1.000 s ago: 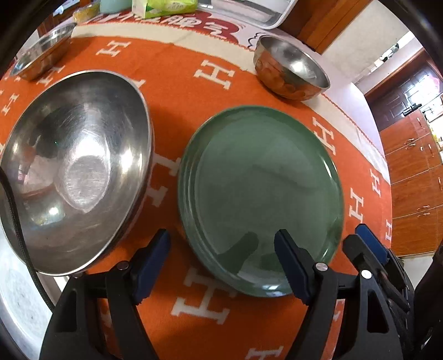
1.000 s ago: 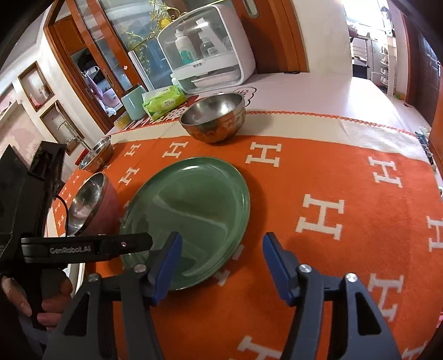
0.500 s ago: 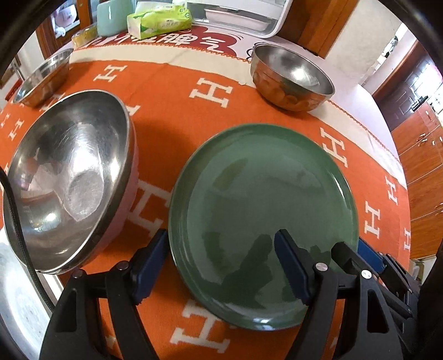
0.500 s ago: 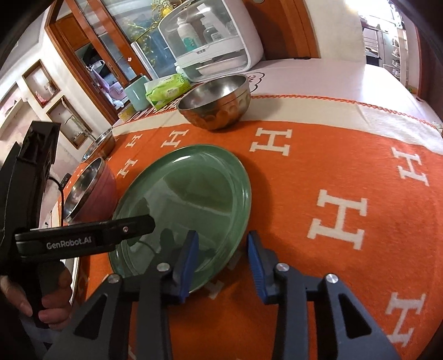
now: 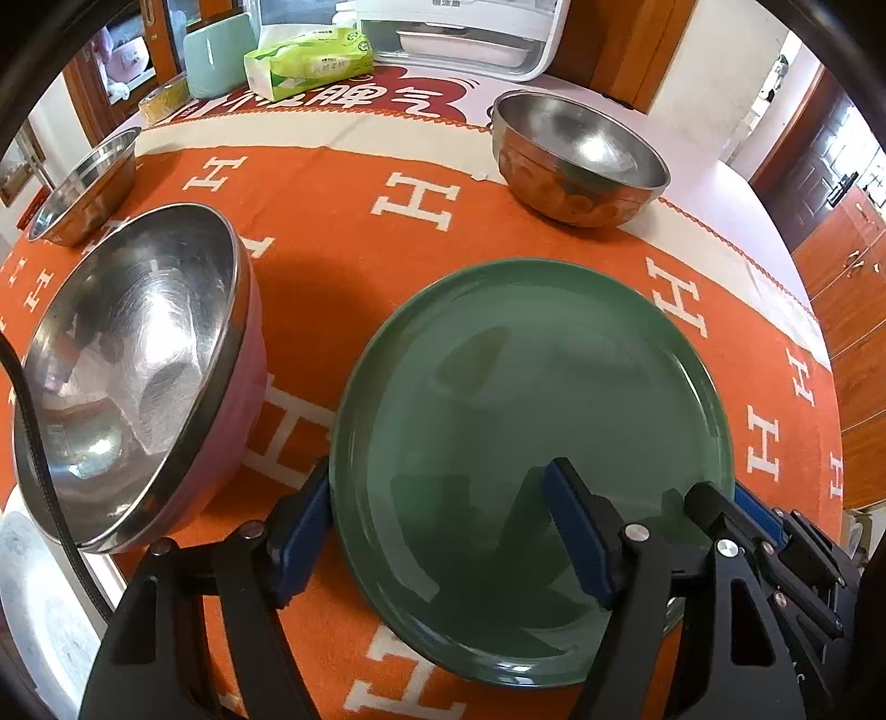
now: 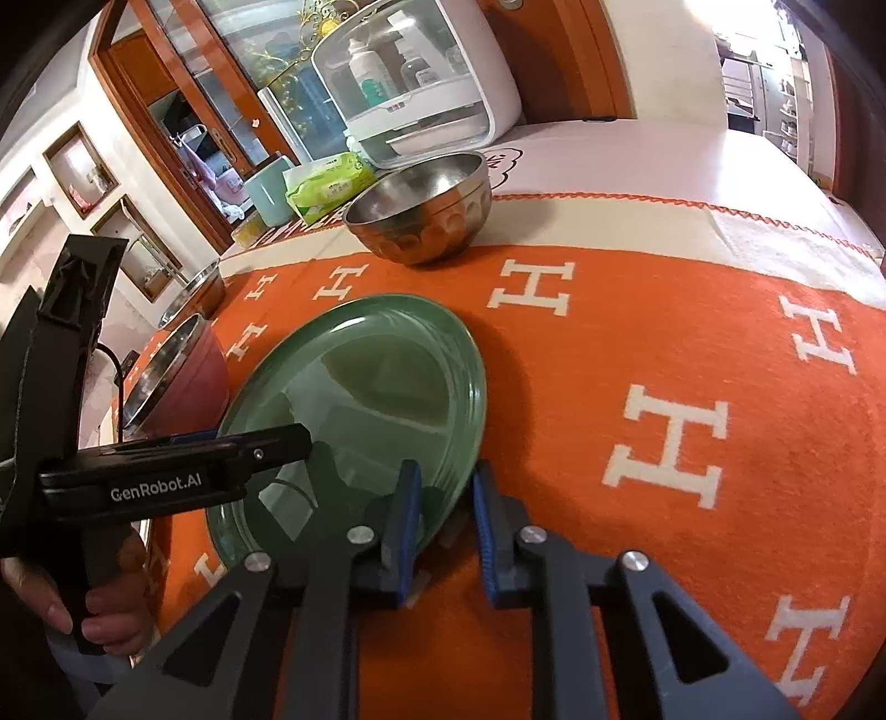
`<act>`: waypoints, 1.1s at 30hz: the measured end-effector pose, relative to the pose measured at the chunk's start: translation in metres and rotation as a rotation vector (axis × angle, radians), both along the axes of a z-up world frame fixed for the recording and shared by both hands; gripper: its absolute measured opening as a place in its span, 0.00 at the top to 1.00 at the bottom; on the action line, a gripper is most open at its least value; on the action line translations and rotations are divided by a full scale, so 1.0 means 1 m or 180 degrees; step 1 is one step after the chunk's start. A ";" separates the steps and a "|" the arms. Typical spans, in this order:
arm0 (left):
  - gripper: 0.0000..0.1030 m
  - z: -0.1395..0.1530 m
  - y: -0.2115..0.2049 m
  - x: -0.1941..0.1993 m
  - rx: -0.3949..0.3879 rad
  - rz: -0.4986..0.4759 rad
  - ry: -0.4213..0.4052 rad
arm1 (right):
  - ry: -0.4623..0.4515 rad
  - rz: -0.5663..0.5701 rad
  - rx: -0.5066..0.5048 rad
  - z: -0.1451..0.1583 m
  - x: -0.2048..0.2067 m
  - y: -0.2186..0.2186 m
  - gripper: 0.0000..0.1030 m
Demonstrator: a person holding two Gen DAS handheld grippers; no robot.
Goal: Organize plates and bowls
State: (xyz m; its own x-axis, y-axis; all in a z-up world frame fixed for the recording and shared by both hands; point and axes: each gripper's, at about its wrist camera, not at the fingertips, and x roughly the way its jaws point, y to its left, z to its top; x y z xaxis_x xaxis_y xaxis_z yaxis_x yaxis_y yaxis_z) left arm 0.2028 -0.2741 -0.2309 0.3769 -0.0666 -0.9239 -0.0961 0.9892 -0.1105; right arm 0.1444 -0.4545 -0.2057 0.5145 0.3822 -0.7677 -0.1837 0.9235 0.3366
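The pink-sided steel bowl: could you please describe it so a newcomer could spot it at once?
Start at the orange cloth with white H letters. Beside the green plate at its middle stands the pink-sided bowl. The other two bowls are bare steel outside; only this one has a pink outer wall.

A: Tabletop (image 6: 637,166) was pale, mostly covered by an orange blanket (image 6: 637,332) patterned with white H letters and edged with a cream band.

B: Far end?

A: A white storage case with a clear front (image 6: 421,83) stood there, bottles visible inside. Beside it a green tissue pack (image 5: 310,61) and a mint-green container (image 5: 219,52).

B: Walls, furniture?

A: Pale walls. Glass-fronted wooden cabinet (image 6: 221,99) behind the tabletop, warm orange-brown frame. Framed recesses on the left wall (image 6: 83,171). Wooden cupboard doors (image 5: 847,310) at right in the left wrist view.

B: Light?

A: Bright daylight came from an opening at upper right (image 6: 758,50).
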 end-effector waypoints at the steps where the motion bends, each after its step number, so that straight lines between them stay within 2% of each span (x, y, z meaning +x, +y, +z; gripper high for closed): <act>1: 0.32 0.000 -0.001 0.000 0.0007 0.0005 0.0000 | 0.0001 0.0004 -0.0021 0.000 0.000 0.001 0.82; 5: 0.38 0.001 0.003 -0.001 -0.0002 0.0051 -0.0013 | 0.0038 -0.0014 -0.0047 0.001 -0.001 0.001 0.84; 11: 0.42 0.001 0.007 0.001 -0.0027 0.0061 0.0008 | 0.0097 -0.0020 -0.0116 0.002 -0.004 0.003 0.84; 15: 0.50 0.003 0.010 -0.002 -0.0073 0.0071 0.0028 | 0.0141 -0.0081 -0.0141 0.004 -0.008 0.002 0.84; 24: 0.53 0.008 0.002 -0.013 -0.0156 -0.0055 0.0121 | 0.0172 -0.0188 -0.0215 0.012 -0.025 -0.004 0.84; 33: 0.59 0.026 -0.009 -0.026 -0.0183 -0.0240 -0.0004 | 0.0115 -0.0354 -0.0223 0.026 -0.047 -0.014 0.84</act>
State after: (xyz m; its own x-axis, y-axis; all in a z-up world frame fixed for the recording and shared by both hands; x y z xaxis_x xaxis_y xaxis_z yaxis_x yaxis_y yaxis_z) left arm 0.1772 -0.2829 -0.2051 0.3699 -0.1478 -0.9172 -0.0213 0.9857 -0.1674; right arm 0.0969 -0.4682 -0.1801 0.5223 0.2691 -0.8092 -0.0677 0.9590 0.2751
